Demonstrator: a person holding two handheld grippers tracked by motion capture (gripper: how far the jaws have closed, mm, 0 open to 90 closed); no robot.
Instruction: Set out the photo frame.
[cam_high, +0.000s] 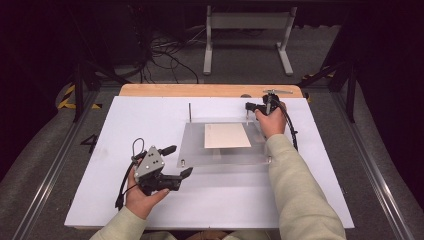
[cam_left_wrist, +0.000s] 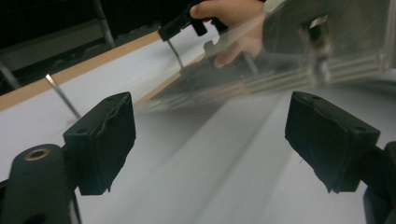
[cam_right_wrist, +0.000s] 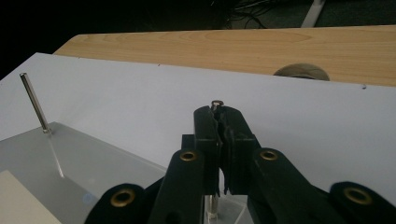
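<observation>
At the far right corner of the clear acrylic plate (cam_high: 220, 155), the right gripper (cam_high: 248, 106) is pinching the thin upright steel pin (cam_right_wrist: 215, 105), jaws pressed together, while the left gripper (cam_high: 177, 161), spread wide and empty, is hanging near the plate's near-left corner, looking ready to go for another pin next.

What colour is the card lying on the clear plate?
Cream, plain and unpatterned card; best seen in the high view.

Clear plate (cam_high: 200, 150) on white board (cam_high: 125, 130); card (cam_high: 226, 135) on plate; upright pins (cam_high: 189, 111) at plate's far corners.
</observation>
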